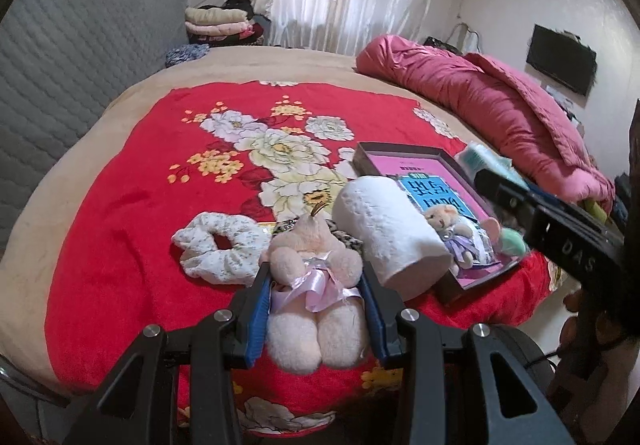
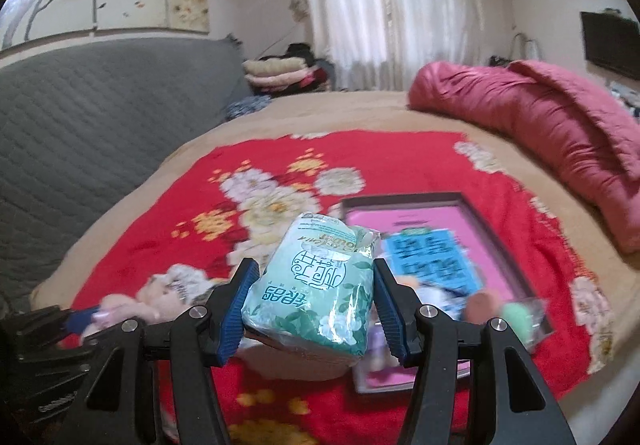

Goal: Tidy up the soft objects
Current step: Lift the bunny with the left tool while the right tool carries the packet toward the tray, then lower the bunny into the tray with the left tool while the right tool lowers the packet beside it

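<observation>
Two hand-held grippers are each clenched on a soft thing above a bed spread with a red floral blanket. The left hand-held gripper grasps a cream plush bear around its middle, blue pads pressing both sides at its pink ribbon, the bear's head pointing away from the camera. The right hand-held gripper grasps a mint-green tissue pack between its blue pads, raised over the blanket. Below, a white floral scrunchie lies just left of the held bear, and a white toilet paper roll lies on its side at the near-left edge of a shallow dark tray. Inside the tray sit a smaller bear in a lilac dress and a blue printed card.
</observation>
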The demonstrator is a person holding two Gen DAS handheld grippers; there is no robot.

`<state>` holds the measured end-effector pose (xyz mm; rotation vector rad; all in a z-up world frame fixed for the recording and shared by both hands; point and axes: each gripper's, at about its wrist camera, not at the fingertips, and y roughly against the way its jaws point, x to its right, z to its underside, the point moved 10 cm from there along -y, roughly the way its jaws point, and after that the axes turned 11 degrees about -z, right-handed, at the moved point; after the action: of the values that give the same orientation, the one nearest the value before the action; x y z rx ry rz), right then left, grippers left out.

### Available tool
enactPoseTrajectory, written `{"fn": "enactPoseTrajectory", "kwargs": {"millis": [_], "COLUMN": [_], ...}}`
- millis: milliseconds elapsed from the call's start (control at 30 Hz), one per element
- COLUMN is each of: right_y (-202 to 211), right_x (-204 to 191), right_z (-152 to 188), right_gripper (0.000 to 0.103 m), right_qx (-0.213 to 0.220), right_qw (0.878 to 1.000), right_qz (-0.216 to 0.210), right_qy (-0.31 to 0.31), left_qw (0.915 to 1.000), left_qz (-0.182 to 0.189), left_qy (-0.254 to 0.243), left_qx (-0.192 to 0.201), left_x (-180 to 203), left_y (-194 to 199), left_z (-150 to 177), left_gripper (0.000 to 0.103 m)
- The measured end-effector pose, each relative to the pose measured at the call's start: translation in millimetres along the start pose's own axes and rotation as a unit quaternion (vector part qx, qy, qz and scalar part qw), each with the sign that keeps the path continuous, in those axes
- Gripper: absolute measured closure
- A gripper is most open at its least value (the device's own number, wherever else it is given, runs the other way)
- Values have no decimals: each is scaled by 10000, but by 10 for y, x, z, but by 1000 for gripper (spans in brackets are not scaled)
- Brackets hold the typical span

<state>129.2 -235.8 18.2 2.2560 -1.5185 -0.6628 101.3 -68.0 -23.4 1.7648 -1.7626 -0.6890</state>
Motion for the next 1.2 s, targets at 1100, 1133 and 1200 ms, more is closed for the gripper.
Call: {"fn": "enactPoseTrajectory", "kwargs": {"millis": [1100,1133,1200], "right_y": [622,622,623], "right_x": [1531,1549,1587], "right_z": [144,148,151], "right_gripper": [44,44,44], "right_qx": [674,680,700], "right_qw": [9853,9849,9840], "right_qz": [1097,1120,1140], "right_qy": [-1123,-1132,-1173], "left_qw": [9916,9912,9904], "left_qz": [788,821,837], "left_qy": [-1019,-1030,-1092], "left_qx": [-71,-88,-122], "left_x": [1707,1753,1814], "left_y": [-93,-124,-173], "left_z": [-230,-229,-217], "left_gripper": [62,62,62]}}
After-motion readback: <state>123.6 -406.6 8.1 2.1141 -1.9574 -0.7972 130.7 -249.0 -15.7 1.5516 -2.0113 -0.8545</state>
